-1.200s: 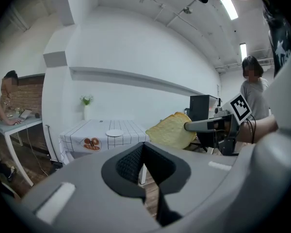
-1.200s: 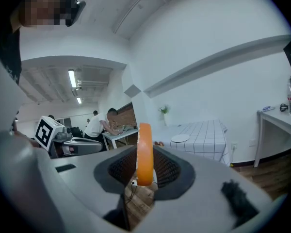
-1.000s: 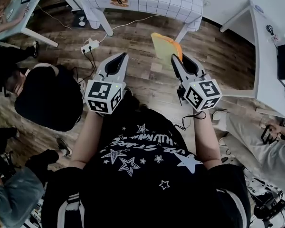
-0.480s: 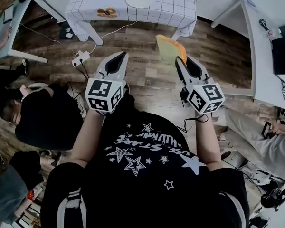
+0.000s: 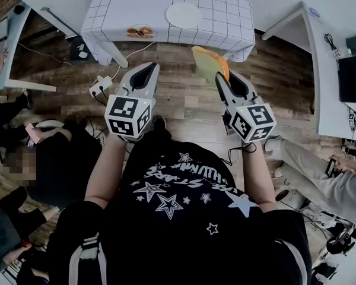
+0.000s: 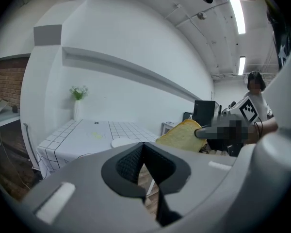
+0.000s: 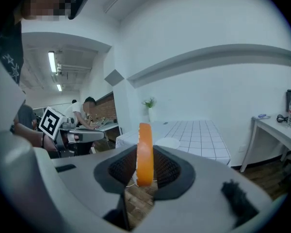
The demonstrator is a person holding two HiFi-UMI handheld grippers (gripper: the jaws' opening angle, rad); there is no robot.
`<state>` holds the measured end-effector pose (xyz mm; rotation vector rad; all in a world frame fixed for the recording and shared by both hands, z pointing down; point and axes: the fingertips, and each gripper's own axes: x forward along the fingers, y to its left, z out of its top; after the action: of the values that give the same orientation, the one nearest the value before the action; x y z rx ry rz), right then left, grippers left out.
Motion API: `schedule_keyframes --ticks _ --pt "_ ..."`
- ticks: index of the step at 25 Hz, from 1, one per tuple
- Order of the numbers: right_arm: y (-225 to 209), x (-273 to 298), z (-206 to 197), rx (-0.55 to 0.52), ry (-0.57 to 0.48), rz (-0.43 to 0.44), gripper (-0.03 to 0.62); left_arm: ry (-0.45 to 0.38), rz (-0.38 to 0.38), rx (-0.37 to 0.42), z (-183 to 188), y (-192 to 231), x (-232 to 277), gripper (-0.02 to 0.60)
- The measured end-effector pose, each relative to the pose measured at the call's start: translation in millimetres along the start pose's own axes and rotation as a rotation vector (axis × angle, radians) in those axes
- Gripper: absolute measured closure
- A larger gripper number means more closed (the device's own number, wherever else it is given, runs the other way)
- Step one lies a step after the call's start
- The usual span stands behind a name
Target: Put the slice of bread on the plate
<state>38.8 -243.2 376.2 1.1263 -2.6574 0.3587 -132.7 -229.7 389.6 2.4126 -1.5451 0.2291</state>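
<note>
Orange-edged bread slice [image 7: 144, 147] stands upright, pinched in right gripper [image 7: 144, 173].

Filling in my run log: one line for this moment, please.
right gripper: shut on bread | left gripper: shut, empty | plate: on table, bare

bread slice [image 5: 209, 64] held upright; white plate [image 5: 183, 15] on table [image 5: 221, 8]
</note>
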Motion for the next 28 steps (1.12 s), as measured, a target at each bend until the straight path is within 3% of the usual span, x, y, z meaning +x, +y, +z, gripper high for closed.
schedule_keyframes --ticks 7,10,14,20,25,28 --pt "-5 53 16 -0.007 0.010 -0.083 0.496 0.001 -0.031 -0.011 4 55 14 0.572" --pt "-2 70 20 -0.024 0.024 -0.100 0.496 0.005 -0.054 0.026 4 66 22 0.572" --pt "-4 83 15 -0.064 0.069 -0.110 0.496 0.006 -0.068 -0.005 0 74 32 0.572" --pt "-29 112 20 -0.043 0.065 -0.097 0.496 0.019 -0.031 -0.016 -3 89 48 0.572" --pt "-51 154 35 -0.099 0.049 -0.059 0.496 0.012 0.039 0.001 12 118 68 0.572" --pt "-65 177 39 -0.198 0.075 -0.048 0.496 0.012 0.068 0.007 24 130 86 0.572"
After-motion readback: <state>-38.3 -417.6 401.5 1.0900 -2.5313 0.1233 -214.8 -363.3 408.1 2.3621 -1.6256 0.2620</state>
